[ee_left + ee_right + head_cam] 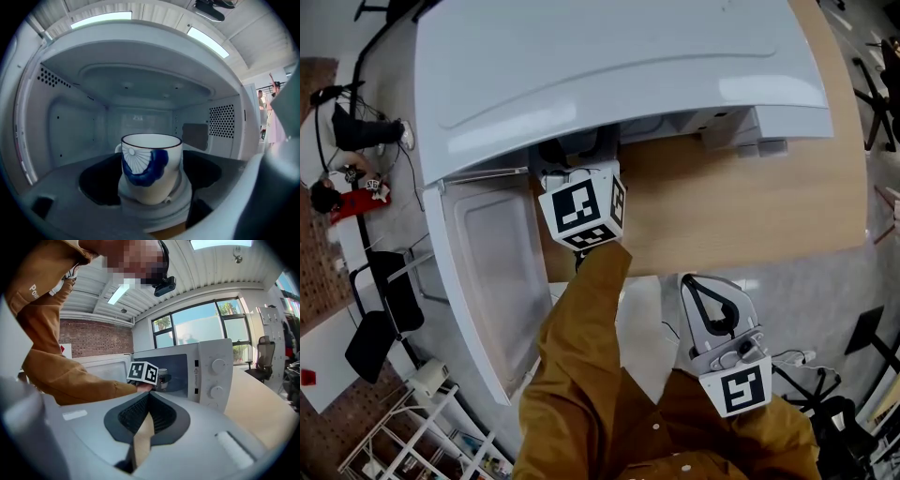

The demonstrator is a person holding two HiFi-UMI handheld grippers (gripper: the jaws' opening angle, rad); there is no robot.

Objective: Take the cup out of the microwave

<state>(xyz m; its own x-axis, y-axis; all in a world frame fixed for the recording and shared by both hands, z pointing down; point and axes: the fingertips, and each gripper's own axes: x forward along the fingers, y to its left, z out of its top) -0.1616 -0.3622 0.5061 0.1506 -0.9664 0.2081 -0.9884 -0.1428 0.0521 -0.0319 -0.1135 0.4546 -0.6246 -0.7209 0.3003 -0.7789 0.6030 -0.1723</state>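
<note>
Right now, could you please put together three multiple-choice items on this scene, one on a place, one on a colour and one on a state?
1. Where does the cup stand?
A. on the wooden table
B. between the right hand-held gripper's jaws
C. inside the microwave

2. What colour is the pattern on the cup?
A. blue
B. red
C. green

3. How do the jaws of the left hand-held gripper stand?
A. together, with nothing between them
B. apart, with the cup between them
C. clamped on the microwave's door

Answers:
1 C: the left gripper view shows the microwave's inner walls all around the cup.
2 A: a blue band curves under a fan of lines on its white side.
3 B: the dark jaws stand wide on both sides of the cup.
</note>
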